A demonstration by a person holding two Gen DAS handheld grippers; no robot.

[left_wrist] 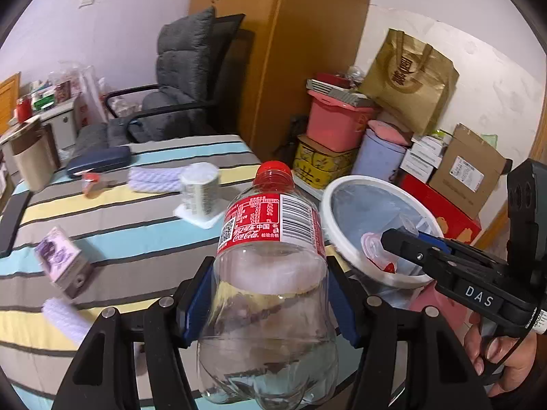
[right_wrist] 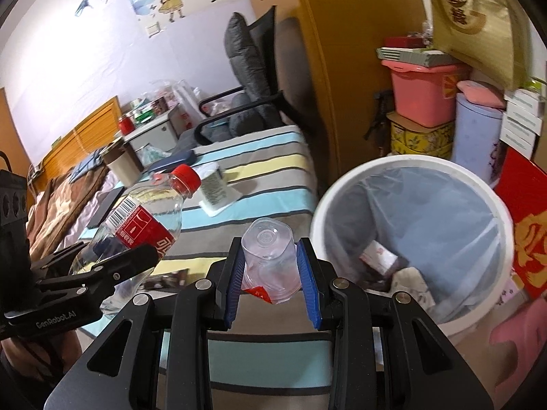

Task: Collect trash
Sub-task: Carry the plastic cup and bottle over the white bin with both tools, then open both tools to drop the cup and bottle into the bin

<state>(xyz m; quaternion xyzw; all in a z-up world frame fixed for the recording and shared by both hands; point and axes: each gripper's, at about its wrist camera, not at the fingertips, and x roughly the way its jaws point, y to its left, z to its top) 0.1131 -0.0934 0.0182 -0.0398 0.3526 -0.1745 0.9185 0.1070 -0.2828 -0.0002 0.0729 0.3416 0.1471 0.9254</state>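
My left gripper [left_wrist: 270, 294] is shut on an empty clear Coca-Cola bottle [left_wrist: 270, 273] with a red cap and red label, held above the striped bed; the bottle also shows in the right wrist view [right_wrist: 136, 225]. My right gripper [right_wrist: 270, 266] is shut on a small clear plastic cup [right_wrist: 270, 259] with a red scrap at its base, just left of the white trash bin [right_wrist: 506, 218]. The bin has a blue liner and some trash at the bottom. In the left wrist view the right gripper [left_wrist: 389, 239] holds the cup [left_wrist: 379, 249] at the bin's rim [left_wrist: 328, 205].
On the striped bed [left_wrist: 119, 212] lie a grey can [left_wrist: 198, 188] on a white pad, white rolled cloths [left_wrist: 154, 176], a purple box [left_wrist: 61, 259], a dark case [left_wrist: 99, 160]. A grey chair [left_wrist: 177, 78] stands behind. Boxes, a pink tub [left_wrist: 335, 119] and a gold bag [left_wrist: 410, 78] crowd the corner.
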